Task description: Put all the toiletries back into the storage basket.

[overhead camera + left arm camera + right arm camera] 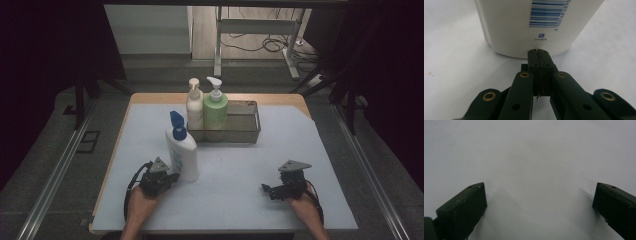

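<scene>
A white pump bottle with a blue top [180, 147] stands upright on the pale mat, left of centre. My left gripper [172, 178] lies low at the bottle's base; in the left gripper view its jaws are pressed together, tips [539, 53] right at the bottle's lower edge [524, 30], whose barcode label faces the camera. Nothing is between the jaws. My right gripper [268, 190] rests on the mat at the front right, jaws spread wide over bare mat [539, 192].
A metal tray [245, 131] stands at the back of the mat with a white pump bottle [194, 107] and a green pump bottle [215, 107] at its left end. The table's wooden edge [107, 175] runs along the left. A stand [260, 30] rises behind.
</scene>
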